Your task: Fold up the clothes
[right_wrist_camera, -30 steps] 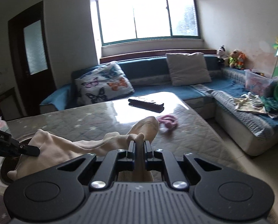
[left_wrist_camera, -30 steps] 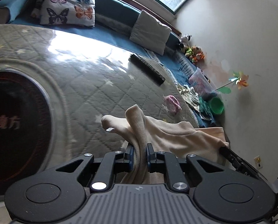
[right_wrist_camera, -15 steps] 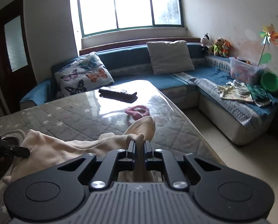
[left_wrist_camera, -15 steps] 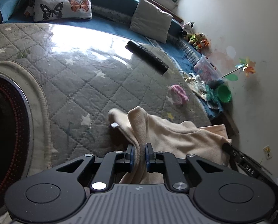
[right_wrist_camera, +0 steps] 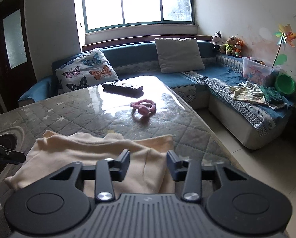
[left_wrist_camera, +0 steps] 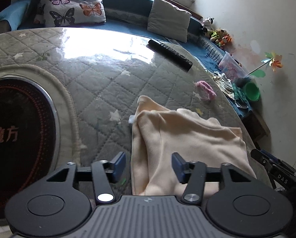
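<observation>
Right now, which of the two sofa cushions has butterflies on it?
The white cushion at the sofa's left end, nearest the door, has coloured butterflies. The other cushion, under the window, is plain grey.

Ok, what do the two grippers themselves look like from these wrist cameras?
Both look alike. The left gripper and right gripper each have a grey ribbed body, two black rounded housings with circular insets, black linkage arms on silver pivot bolts, and dark blue finger pads. Seen from the left camera, the right gripper carries white letters, "DAS". No cables, hands or sleeves are visible.
</observation>
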The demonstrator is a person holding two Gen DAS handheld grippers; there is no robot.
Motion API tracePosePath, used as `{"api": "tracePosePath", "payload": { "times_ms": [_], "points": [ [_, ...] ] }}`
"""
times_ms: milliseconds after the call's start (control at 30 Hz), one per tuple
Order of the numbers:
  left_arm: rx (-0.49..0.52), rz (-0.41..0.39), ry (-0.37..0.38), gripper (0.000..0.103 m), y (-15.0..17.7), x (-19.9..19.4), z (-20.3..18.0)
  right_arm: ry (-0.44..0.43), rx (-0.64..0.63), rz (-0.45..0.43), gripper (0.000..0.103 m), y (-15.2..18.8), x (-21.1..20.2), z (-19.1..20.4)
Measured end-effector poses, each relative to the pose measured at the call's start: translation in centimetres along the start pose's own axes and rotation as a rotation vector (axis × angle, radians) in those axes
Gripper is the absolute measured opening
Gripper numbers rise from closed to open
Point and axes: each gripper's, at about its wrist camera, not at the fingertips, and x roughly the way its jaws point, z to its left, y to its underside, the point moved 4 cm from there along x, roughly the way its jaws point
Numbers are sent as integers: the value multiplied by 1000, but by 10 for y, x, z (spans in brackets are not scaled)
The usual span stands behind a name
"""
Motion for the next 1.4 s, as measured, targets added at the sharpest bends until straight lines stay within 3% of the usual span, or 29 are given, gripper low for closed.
{"api": "tracePosePath", "payload": {
  "times_ms": [33,167,233,467,533,800,1400],
  "points": [
    [4,-1,-1,62,3,-2,0,-1,2,-1,55,3,-3,2],
    [24,-9,-10,76,19,-11,-1,-7,-10,-5,66,14,-13,11],
    [29,-10,-12,81,25,-14,0,-12,-15,-6,80,21,-19,16],
    [74,-26,-29,97,49,-26,-2,-22,-41,-9,93,41,-36,37],
    [98,-35,-42,100,55,-31,-4,-23,-46,-11,102,45,-41,43],
    [160,-72,-76,103,72,-47,-6,3,-31,-5,103,60,-52,57],
    [187,-89,-100,103,103,-63,-3,53,26,26,103,93,-69,73]
  ]
}}
